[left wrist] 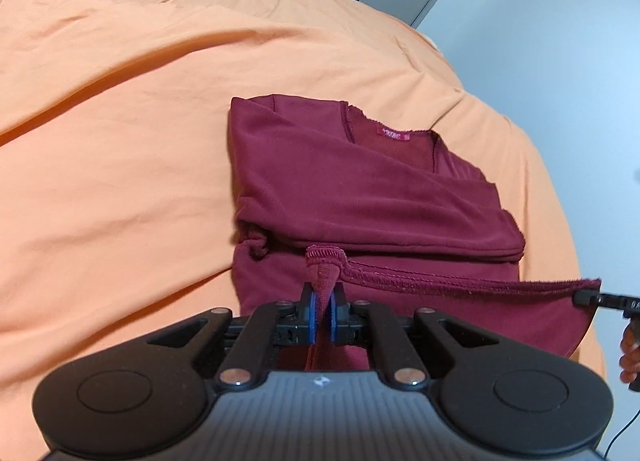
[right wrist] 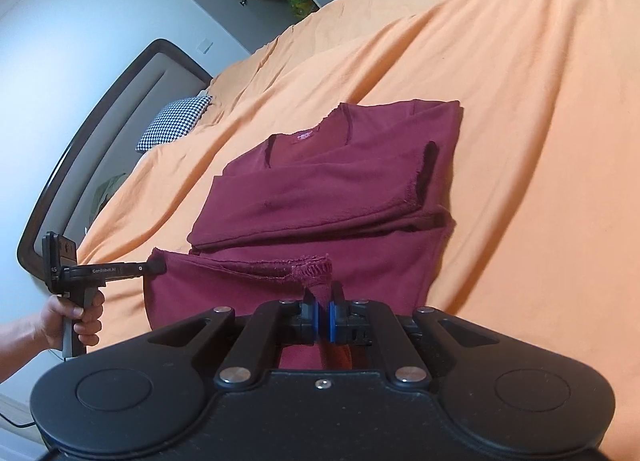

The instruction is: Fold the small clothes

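shirt [left wrist: 360,181]: maroon, sleeves folded in, on orange bedspread [left wrist: 120,121], collar far side, hem lifted | left gripper [left wrist: 323,315]: clamped on hem, blue pads [left wrist: 309,315] pinching cloth | right gripper [right wrist: 322,319]: clamped on hem likewise | hem taut between both, raised off bed | checked pillow [right wrist: 176,123] by headboard [right wrist: 120,101]

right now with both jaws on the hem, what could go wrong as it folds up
1. The left gripper and right gripper each pinch only a small bunch of the maroon shirt's hem, so it might slip out.
2. Uneven lifting could drag the folded sleeves out of place on the orange bedcover.
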Tool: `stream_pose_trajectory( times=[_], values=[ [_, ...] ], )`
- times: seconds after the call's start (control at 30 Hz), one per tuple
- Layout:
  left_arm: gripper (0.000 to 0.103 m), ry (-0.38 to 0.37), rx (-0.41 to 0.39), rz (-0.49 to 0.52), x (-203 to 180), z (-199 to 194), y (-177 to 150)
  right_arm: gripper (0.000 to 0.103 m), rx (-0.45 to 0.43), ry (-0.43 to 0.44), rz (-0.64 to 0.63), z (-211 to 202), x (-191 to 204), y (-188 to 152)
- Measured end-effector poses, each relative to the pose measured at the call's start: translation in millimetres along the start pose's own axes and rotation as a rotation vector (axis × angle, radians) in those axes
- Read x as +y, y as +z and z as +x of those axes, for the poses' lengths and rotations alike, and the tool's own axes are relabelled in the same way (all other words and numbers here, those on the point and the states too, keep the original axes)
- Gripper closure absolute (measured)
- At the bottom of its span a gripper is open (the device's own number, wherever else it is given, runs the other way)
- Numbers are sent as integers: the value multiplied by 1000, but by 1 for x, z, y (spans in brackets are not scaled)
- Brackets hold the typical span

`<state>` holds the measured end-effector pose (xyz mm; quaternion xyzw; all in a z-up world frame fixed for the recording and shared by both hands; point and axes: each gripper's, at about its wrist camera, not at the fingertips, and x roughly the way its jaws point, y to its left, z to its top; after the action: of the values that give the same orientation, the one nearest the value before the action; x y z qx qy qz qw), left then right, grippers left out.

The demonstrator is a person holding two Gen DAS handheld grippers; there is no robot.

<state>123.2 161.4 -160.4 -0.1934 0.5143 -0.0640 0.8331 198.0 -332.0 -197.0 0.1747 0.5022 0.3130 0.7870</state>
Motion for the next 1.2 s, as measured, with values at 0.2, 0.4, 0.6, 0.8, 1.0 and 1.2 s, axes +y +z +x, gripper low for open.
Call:
stream_pose_trajectory(
  times=[0.2,0.4,0.6,0.8,1.0,1.2],
  values=[
    [97,4,-10,0,2,-3,1,99,1,6,-24,7,6,12],
    [97,5,-5,1,5,-5,1,99,3,8,-36,11,9,18],
    [97,6,5,0,7,-4,1,99,8,8,-35,15,9,18],
    [97,-9,7,7,7,-4,1,99,15,14,-31,16,8,17],
    [97,-41,-60,-45,11,-6,25,99,-43,26,-12,15,2,39],
    [97,-16,-93,-23,5,25,77,99,-85,-38,-12,44,-11,85]
  ],
)
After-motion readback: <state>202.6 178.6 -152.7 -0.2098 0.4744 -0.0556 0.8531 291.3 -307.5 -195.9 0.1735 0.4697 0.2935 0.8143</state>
